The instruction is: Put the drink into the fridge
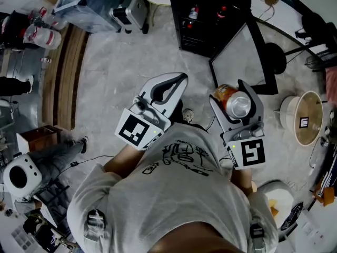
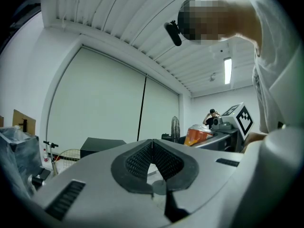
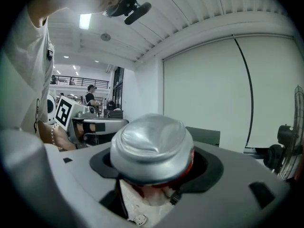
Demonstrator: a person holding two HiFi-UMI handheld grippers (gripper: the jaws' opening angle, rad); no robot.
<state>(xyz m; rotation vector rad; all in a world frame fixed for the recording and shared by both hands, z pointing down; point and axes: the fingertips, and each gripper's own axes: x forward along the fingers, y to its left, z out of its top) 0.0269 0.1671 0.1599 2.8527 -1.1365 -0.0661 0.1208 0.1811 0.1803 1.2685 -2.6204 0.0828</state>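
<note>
Orange drink can [image 1: 235, 103] clamped in right gripper [image 1: 230, 93] fingers [image 3: 211, 167], near the black fridge [image 1: 205, 33], short of its open glass door [image 1: 239, 57], what look like bottles [image 1: 194, 12] inside the fridge, left gripper [image 1: 178, 82] alongside, also short of the fridge, fingers pressed together, empty.

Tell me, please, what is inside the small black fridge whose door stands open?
Inside the fridge, two drink containers with red on them show, one on the left and one on the right. The rest of the interior is too dark to see.
</note>
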